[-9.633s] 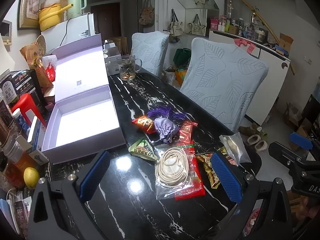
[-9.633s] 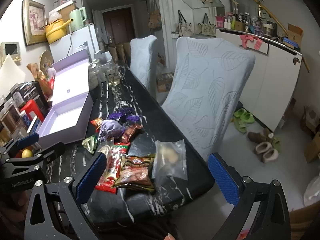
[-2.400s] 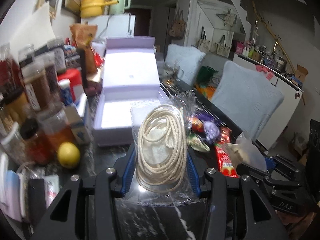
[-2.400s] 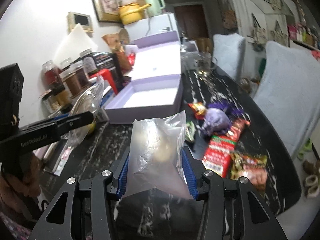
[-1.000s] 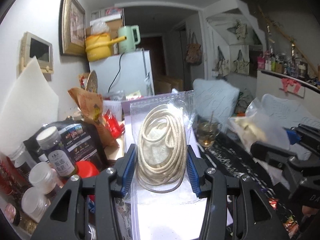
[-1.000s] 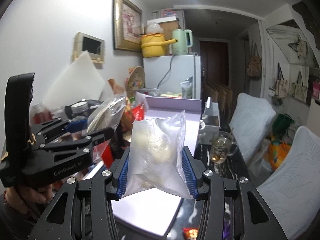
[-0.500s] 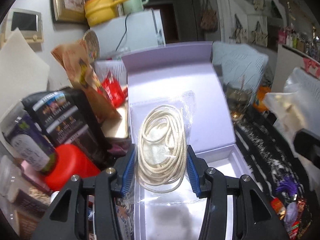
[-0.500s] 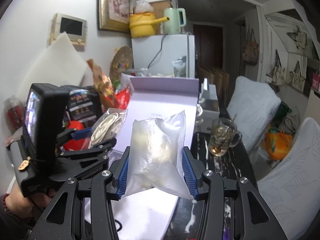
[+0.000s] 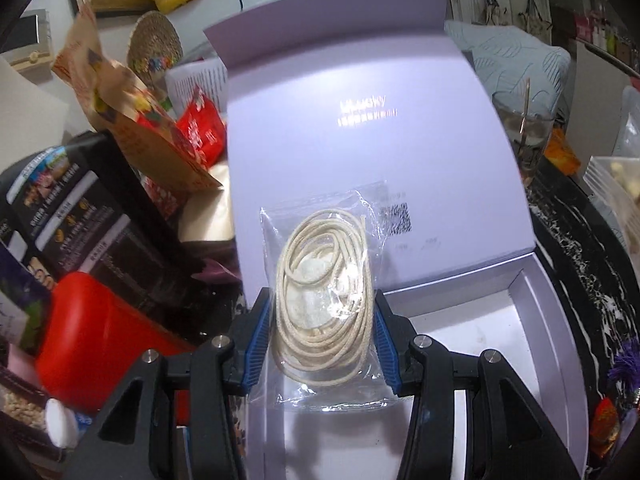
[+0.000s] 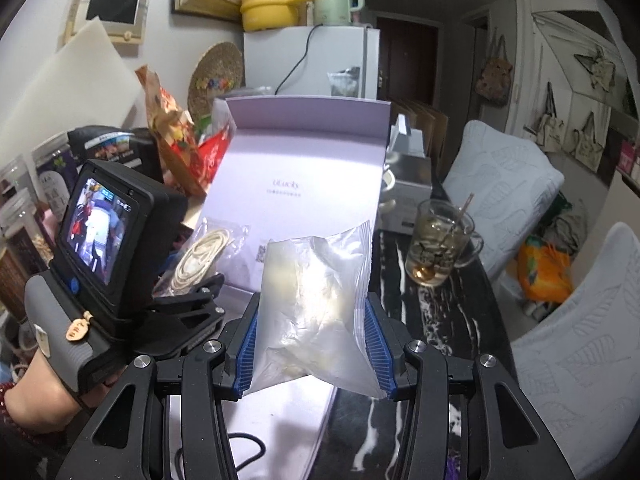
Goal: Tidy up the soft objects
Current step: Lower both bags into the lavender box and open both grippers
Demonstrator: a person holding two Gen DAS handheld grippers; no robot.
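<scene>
two bags are carried over the open lilac box (image 9: 536, 320) for loading. left gripper (image 9: 323, 334) is clamped on the cord bag (image 9: 324, 300), above the tray's near corner. right gripper (image 10: 312, 340) is clamped on the cloudy zip bag (image 10: 316, 304), beside the box. lid print is too faint to read surely.

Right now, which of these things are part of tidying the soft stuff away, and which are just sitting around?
Part of the job:
- bag of coiled cord, clamped in the left hand-held gripper
- clear zip bag, clamped in the right hand-held gripper
- open lilac box

Just lying about:
- glass mug
- red container
- yellow pot
</scene>
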